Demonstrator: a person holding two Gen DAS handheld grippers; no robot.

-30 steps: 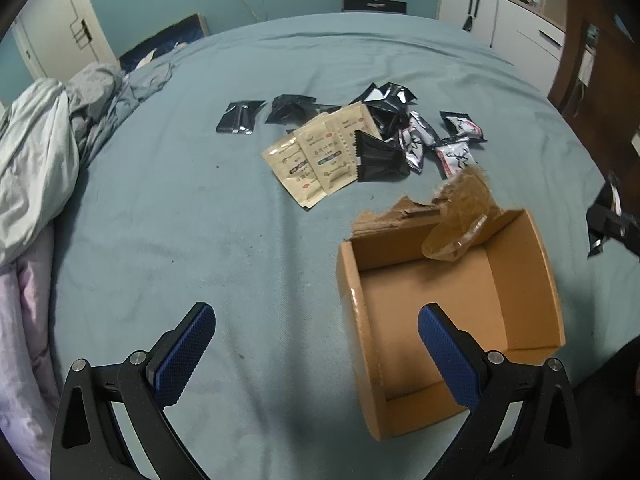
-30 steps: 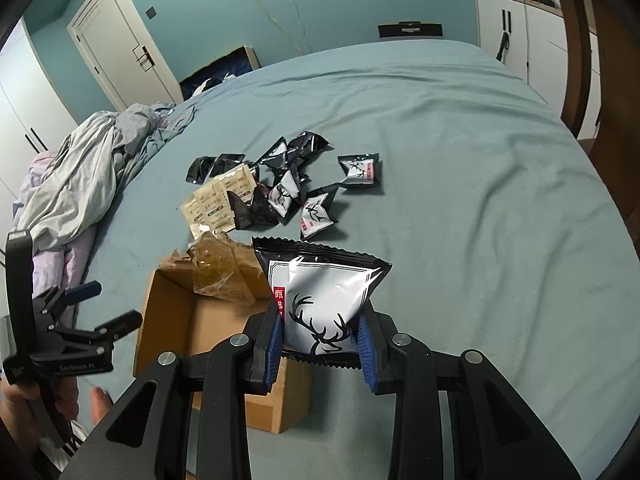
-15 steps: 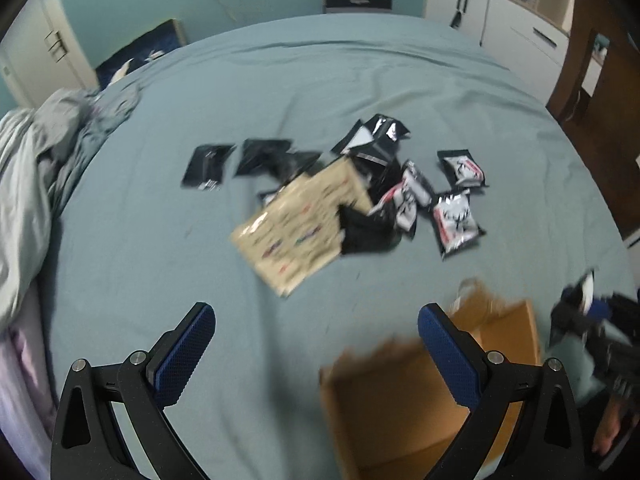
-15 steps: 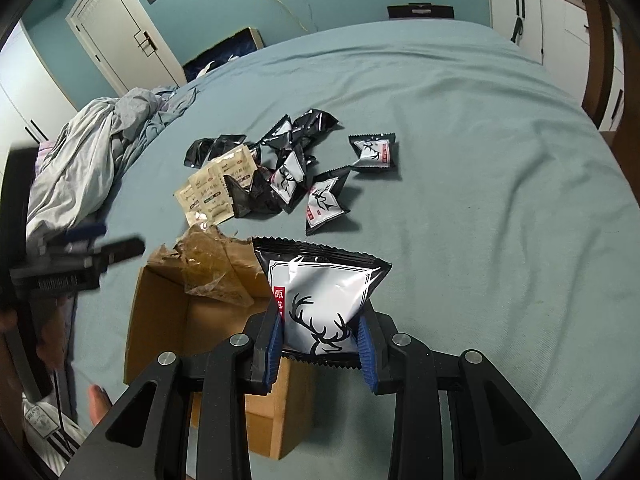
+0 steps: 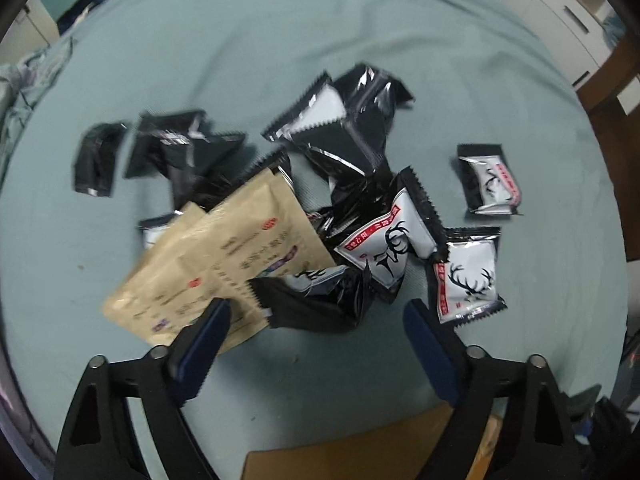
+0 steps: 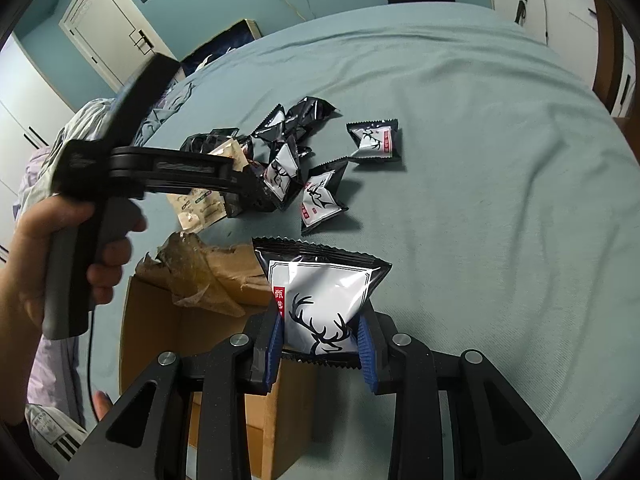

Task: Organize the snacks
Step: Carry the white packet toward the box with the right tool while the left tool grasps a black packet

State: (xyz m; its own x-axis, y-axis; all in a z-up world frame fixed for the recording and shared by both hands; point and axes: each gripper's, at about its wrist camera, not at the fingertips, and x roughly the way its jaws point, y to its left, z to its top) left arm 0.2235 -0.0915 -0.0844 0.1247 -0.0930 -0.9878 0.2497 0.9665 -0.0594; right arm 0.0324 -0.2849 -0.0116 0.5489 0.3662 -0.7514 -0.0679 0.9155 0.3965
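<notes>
Snacks (image 5: 360,216) lie in a loose heap on the teal bedspread (image 6: 500,160): black foil packets, white packets with a black deer print, and two tan paper sachets (image 5: 224,268) on the heap's left side. One deer packet (image 5: 490,180) sits apart on the right, another (image 5: 466,276) just right of the heap at its near edge.

The left gripper (image 5: 316,332) points down over the near edge of the heap, its jaws closing but not yet pressing on anything; a black packet (image 5: 316,300) lies between the blue pads, and the left pad overlaps the corner of a tan sachet. From the right wrist view, a hand (image 6: 52,248) holds this gripper (image 6: 256,196) by its grey handle, with its tip at the heap.

The right gripper (image 6: 320,340) is clenched on a larger white deer-print packet (image 6: 320,300), held upright by its lower part. It hangs above the near right corner of an open cardboard box (image 6: 160,344), which sits on the bed near the heap. The box's far flap is torn, with crumpled brown tape (image 6: 192,276) on it.

A rumpled grey blanket (image 6: 44,148) lies at the far left.
</notes>
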